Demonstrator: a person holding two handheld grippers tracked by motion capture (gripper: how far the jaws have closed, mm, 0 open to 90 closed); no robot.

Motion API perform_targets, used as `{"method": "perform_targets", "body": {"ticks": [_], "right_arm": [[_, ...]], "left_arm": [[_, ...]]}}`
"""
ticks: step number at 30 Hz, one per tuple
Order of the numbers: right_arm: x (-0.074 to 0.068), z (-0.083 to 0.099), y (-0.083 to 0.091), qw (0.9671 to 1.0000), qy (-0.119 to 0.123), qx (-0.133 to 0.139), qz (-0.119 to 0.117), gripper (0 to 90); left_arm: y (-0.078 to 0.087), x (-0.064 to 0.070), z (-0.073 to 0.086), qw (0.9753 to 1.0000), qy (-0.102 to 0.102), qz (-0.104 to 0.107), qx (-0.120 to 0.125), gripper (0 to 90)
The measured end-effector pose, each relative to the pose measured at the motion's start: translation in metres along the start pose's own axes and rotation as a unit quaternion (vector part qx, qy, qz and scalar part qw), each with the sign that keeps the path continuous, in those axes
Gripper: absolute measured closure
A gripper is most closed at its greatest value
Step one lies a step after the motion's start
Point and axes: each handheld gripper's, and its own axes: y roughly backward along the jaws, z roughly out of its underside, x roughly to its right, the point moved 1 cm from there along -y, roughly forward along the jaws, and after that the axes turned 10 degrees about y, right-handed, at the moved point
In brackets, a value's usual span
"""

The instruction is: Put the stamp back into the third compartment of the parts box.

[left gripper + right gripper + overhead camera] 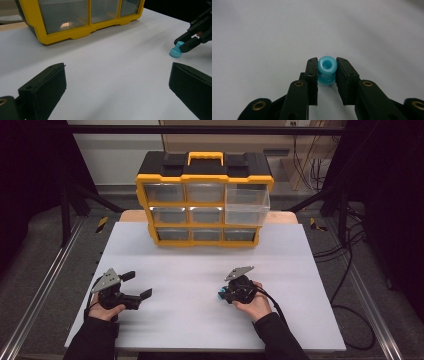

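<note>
the right gripper (326, 75) pinches a blue bead (327, 70) between its tips, ready to lift. the left gripper (115, 85) waits wide open, holding nothing.

- The person wears dark long sleeves (90, 340) that reach to both wrists.
- The left black two-jaw gripper (136, 285) has a grey three-cornered plate (106, 280) on top and flat, blocky black pads (47, 85).
- The right black two-jaw gripper (221, 295) carries a similar grey plate (238, 272); brass-coloured rivets (299, 83) sit in its jaw arms, and a black cable (275, 305) trails from it.
</note>
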Motion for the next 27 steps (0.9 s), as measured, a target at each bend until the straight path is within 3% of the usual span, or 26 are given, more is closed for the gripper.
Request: {"method": "perform_targets", "body": {"ticks": [11,27], "right_arm": [[0.000,0.000,0.002,1.0000,-0.001,-0.001,-0.002,72.1],[0.003,-0.004,0.021,0.9998,-0.008,0.019,0.005,72.2]], "left_arm": [[0.000,0.000,0.000,1.0000,0.000,0.000,0.000,0.9],[0.000,0.000,0.000,1.0000,-0.001,0.000,0.001,1.0]]}}
